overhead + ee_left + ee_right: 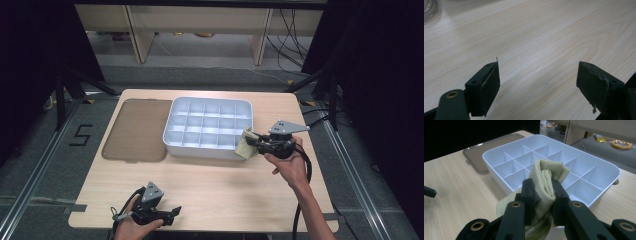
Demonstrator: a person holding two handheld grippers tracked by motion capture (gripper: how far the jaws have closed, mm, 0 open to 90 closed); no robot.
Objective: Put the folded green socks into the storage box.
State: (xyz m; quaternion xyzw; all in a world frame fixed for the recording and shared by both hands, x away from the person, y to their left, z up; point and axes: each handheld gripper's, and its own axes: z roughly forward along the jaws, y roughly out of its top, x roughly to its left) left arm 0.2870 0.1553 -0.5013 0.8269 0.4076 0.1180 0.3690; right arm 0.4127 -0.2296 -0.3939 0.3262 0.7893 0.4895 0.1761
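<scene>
A white divided tray (176,111) (489,160) stands in the middle of the wooden table. My right gripper (254,140) (543,196) is shut on a folded pale yellow-green cloth (244,145) (547,176) at the tray's near right corner; the cloth's top pokes up over the rim. My left gripper (175,212) (537,85) rests open near the table's front left edge, with only bare wood between its jaws.
A brown translucent lid (135,129) (484,147) lies flat on the table left of the tray. Table legs and cables (290,35) stand on the floor beyond the far edge. Bare wood (215,185) stretches between the tray and the front edge.
</scene>
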